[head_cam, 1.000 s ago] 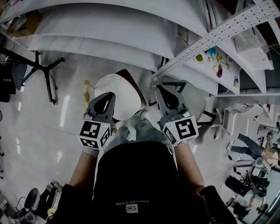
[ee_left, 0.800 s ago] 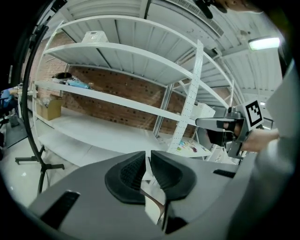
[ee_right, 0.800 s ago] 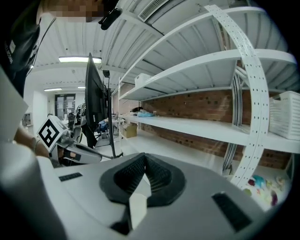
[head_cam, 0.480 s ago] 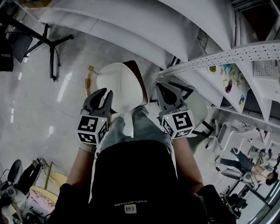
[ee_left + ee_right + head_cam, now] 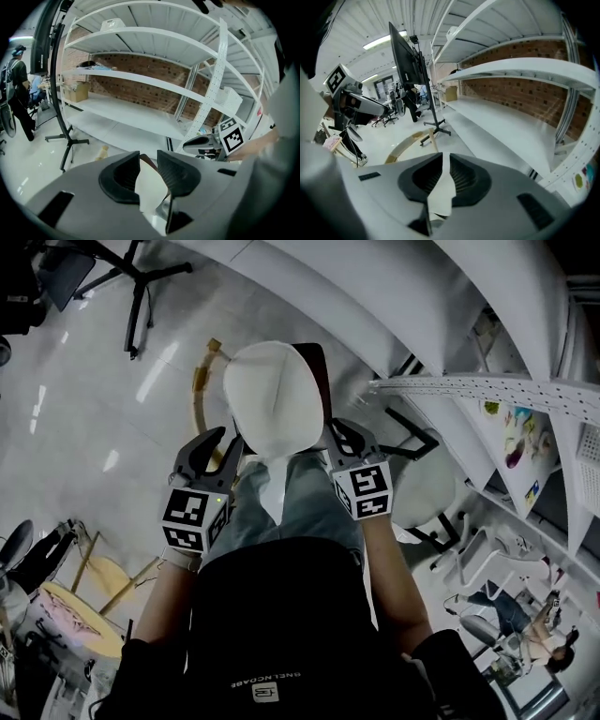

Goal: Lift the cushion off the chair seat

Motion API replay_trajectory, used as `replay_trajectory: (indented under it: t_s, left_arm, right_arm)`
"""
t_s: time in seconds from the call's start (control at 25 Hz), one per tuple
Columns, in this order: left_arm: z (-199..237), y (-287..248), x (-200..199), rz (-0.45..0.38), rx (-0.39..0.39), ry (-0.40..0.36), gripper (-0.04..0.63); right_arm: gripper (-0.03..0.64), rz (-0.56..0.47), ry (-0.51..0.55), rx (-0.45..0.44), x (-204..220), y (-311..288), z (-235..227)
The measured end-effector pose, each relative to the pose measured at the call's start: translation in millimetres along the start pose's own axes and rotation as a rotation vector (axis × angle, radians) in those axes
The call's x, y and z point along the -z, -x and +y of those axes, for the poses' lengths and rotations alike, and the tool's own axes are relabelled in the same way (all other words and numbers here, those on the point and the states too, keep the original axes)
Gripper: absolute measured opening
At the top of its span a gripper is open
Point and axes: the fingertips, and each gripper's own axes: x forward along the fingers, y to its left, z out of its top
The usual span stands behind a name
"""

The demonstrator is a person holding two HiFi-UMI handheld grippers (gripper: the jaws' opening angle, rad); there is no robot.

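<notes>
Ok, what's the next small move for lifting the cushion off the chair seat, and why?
Probably open the right gripper wider: its jaws, just starting to open, stand barely apart at the edge of the cushion, while the left gripper, just opened wide, already frames the other edge.

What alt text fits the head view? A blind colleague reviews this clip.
Seen from above, a person reaches two handheld grippers down to a white cushion on a chair. The left gripper has just opened its jaws wide at the cushion's left edge; the right gripper, jaws barely parting, sits at its right edge.
</notes>
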Motion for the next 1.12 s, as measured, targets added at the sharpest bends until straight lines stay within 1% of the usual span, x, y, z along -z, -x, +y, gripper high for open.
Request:
replay_trajectory:
  t_s: [0.12,0.32,0.48,0.72,0.88,1.0,1.12]
  left_arm:
    - [3.5,-1.0,13.4,0.022,-0.033,0.043,0.113]
    - [5.1,2.7,34.9,0.049,-0.088,0.091,0.121]
    - [5.9,9.4,48.3,0.059,-0.123,0.120,0.123]
    - [4.2,19.1,70.7,0.069,-0.174,0.180,0.123]
    - [8.8,26.0,86.4,0.072,-0.217,0.215,0.123]
    - [10.8,31.0,100.3,0.082,-0.241,0.243,0.123]
    - [11.4,33.5,113.1,0.092,-0.258,0.267,0.123]
  right_arm:
    - [0.067,0.059,0.032,-0.054,20.2,-21.0,4.9]
    - [0.116,0.157,0.095,-0.134,53.7,-49.7,15.8]
    - [0.167,0.215,0.141,-0.185,73.8,-68.3,24.3]
    - [0.211,0.337,0.215,-0.285,114.5,-94.3,42.6]
    - [0.247,0.439,0.302,-0.348,147.4,-110.6,60.1]
    - [0.270,0.507,0.405,-0.383,170.0,-120.0,72.7]
    - [0.272,0.573,0.462,-0.402,195.8,-128.5,78.8]
